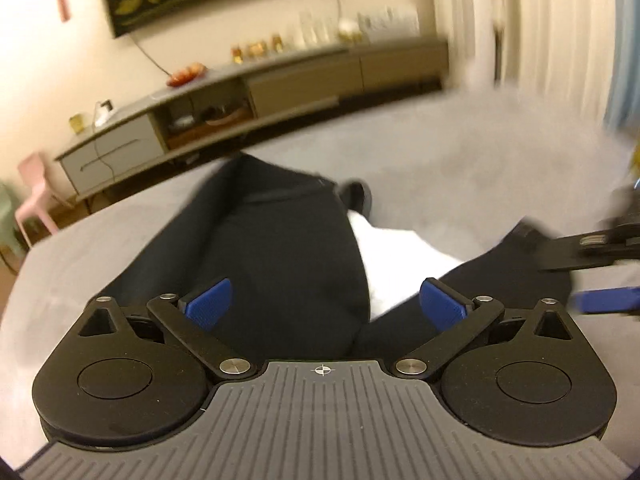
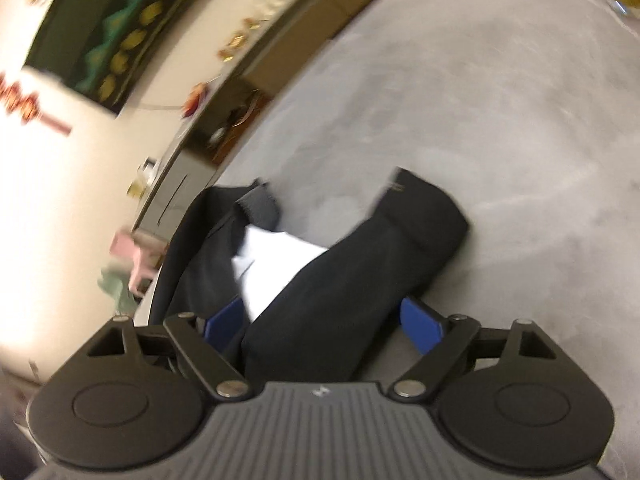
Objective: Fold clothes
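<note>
Your dark garment (image 1: 280,256) lies on the grey tabletop (image 1: 440,168), already doubled over itself, with a white inner layer (image 1: 384,264) showing in the gap between two dark panels. It reads as partway through folding: one broad panel sits to the left, and a narrower dark strip (image 2: 360,264) crosses toward the right, so the bundle is compact but not yet squared off.

Your left hand-held gripper (image 1: 324,308) hangs above the near edge of the broad panel with its blue pads (image 1: 208,304) spread wide. Nothing is pinched between them; the cloth lies below and beyond the fingers, loose.

Your right hand-held gripper (image 2: 324,320) also stands wide, its blue pads (image 2: 420,328) straddling the near end of the narrow strip. The cloth passes between the fingers, but the pads do not look pressed onto it, so judge it as released. In the left wrist view, this same gripper shows blurred at the right edge, close beside the strip's far end.

Both grippers tilt downward toward the fabric, and the right wrist view is canted strongly, suggesting a rolled wrist. The blur makes fine contact hard to confirm. The wall cabinet (image 1: 240,96) stands well apart behind.
</note>
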